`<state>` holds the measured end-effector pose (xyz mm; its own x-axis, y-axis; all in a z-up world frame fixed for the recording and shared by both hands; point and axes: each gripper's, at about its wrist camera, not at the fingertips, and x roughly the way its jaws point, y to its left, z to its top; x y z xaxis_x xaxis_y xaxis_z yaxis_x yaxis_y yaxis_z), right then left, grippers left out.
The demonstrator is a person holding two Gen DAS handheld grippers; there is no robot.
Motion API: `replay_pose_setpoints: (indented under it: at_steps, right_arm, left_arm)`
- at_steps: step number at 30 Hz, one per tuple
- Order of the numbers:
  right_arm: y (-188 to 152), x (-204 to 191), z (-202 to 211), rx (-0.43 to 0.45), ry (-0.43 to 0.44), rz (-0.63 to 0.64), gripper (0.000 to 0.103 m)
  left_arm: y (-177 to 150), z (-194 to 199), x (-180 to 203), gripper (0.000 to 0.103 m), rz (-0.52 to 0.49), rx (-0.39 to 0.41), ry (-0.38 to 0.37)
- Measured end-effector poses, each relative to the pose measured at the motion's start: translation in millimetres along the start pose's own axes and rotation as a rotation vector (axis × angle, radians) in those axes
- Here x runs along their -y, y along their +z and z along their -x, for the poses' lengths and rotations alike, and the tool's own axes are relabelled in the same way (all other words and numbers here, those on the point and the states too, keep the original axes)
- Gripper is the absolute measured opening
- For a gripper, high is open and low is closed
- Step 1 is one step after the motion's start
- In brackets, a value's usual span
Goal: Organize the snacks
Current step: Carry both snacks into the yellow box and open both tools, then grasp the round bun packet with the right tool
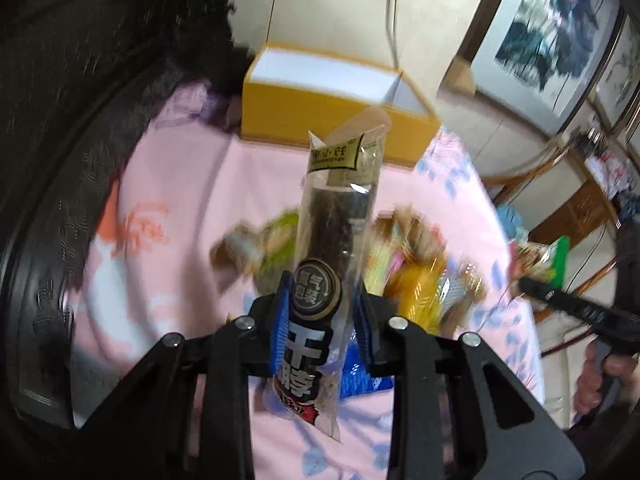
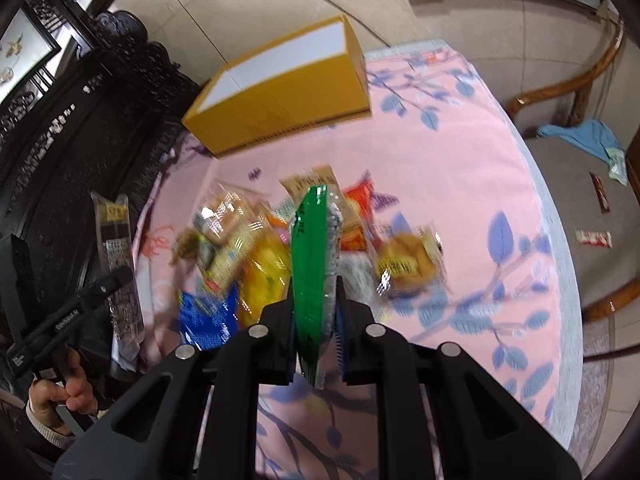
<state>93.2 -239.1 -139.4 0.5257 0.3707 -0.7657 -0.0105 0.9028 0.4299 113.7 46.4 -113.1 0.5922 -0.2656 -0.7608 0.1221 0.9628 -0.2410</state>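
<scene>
**Both grippers loaded, box next**

Each gripper carries a snack lifted clear of the heap, so the step in hand looks like the carry toward the open yellow cardboard box with white inner walls (image 2: pixel 280 92), which stands on the table at about twelve o'clock from the pile.

The left gripper (image 1: pixel 322 320) has its blue ribbed fingers (image 1: pixel 280 320) drawn narrow and pressing on a long, clear plastic packet of dark dried meat with a black label (image 1: pixel 336 216); the packet stands up stiffly between them, its crinkled top seal pointing at the box. The right gripper (image 2: pixel 316 320) is closed tight on a thin, flat green-backed foil packet (image 2: pixel 310 264), held edge-on.

Beneath both lies the loose pile of glossy wrapped snacks (image 2: pixel 248 248) on the pink cloth-covered table with blue leaf print (image 2: pixel 500 184), with a blue crinkly bag (image 2: pixel 204 320) at about seven o'clock of the heap.

The next move probably calls for bringing each packet over the box rim and loosening the fingers only once it hangs inside; the slick film may slide or tilt, so a steady hold matters.
</scene>
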Motion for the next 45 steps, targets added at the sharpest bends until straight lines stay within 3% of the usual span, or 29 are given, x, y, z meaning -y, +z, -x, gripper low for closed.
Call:
replay_pose_setpoints:
  at_steps: [4,10,17,21,22,23,24,25,27,35,42,45]
  right_arm:
    - [48.5,-17.3,-6.1,0.057,0.056,0.028,0.015]
    - [151.4,-52.9,-18.6,0.183,0.111,0.114,0.015]
    - [252.2,-73.1,-59.2,0.236,0.108,0.158,0.016]
    - [295.0,-87.8,-75.4,0.264,0.088,0.187,0.016]
    - [302.5,-91.8,-79.3,0.271,0.082,0.197,0.018]
    - [309.2,-94.7,-82.2,0.267,0.074,0.203,0.019]
    - [316.2,-97.5,-84.2,0.26,0.054,0.202,0.031]
    - [321.3,-98.5,-82.1,0.267,0.027,0.186,0.057]
    - [324.0,-97.8,-69.8,0.313,0.007,0.157,0.075]
    - [292.6,-98.6,-38.2,0.32,0.035,0.227,0.075]
    - [217.1,-79.4,-28.7,0.218,0.048,0.302,0.075]
    - [176.6,-50.4,-26.8,0.165,0.058,0.308,0.075]
  left_arm:
    - [58.1,-0.4,6.9,0.028,0.02,0.103,-0.054]
    - [160.4,-19.4,18.4,0.028,0.005,0.228,-0.095]
    - [257.1,-79.9,24.8,0.028,-0.023,0.247,-0.044]
    - [286.1,-101.8,29.1,0.03,-0.05,0.246,-0.001]
    - [292.6,-104.9,30.6,0.041,-0.054,0.247,0.019]
    - [299.1,-108.1,31.6,0.073,-0.052,0.238,0.044]
    - [301.3,-108.4,30.2,0.087,-0.041,0.239,0.07]
    - [302.7,-103.3,29.3,0.096,-0.023,0.258,0.095]
    - [305.4,-89.4,29.7,0.097,-0.01,0.293,0.084]
    - [282.6,-38.1,37.1,0.101,-0.005,0.352,0.052]
    - [217.1,-11.6,48.1,0.101,-0.064,0.341,0.086]
    - [179.8,-1.8,47.5,0.101,-0.073,0.32,0.096]
